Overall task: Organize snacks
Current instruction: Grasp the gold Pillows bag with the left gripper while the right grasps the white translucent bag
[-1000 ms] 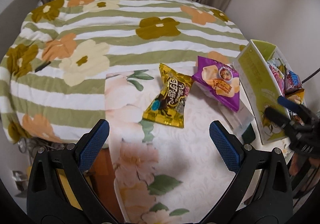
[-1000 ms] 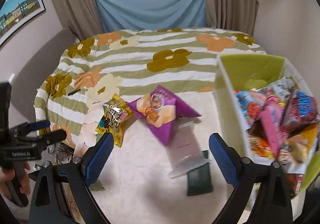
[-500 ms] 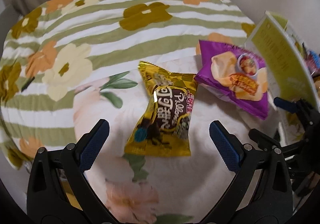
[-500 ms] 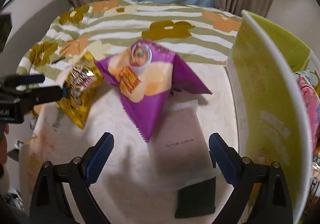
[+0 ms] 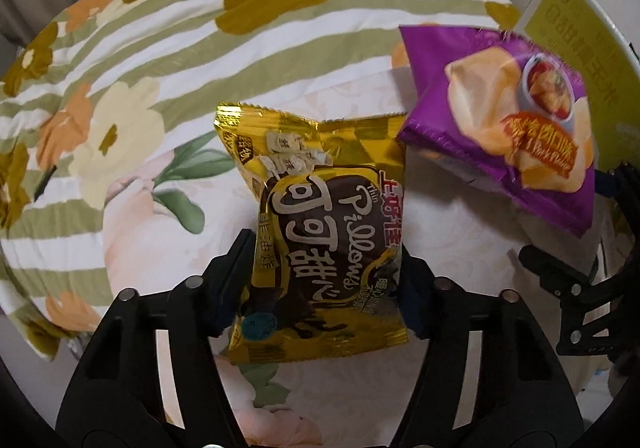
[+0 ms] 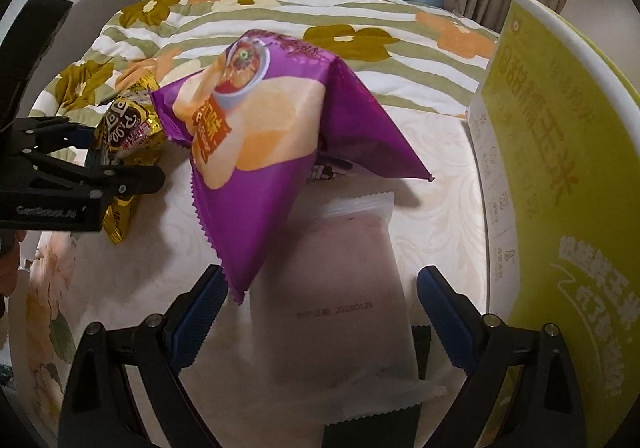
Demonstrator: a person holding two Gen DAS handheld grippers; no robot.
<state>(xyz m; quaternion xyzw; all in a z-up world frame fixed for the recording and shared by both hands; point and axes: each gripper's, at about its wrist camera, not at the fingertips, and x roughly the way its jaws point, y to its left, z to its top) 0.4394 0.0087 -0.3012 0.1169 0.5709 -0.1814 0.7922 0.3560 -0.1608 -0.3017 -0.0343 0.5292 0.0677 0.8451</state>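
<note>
Left gripper (image 5: 326,272): jaws closing on the gold snack bag (image 5: 320,240), pads pressing both long edges.
Gold snack bag: on the white floral cloth (image 5: 460,248), at 9 o'clock of the purple chip bag (image 6: 256,152).
Right gripper (image 6: 316,312): released, jaws wide, astride the translucent pouch (image 6: 344,288), touching nothing.
Purple chip bag: bottom corner just inside the left pad.
Green box (image 6: 560,168): 3 o'clock of the pouch.
</note>
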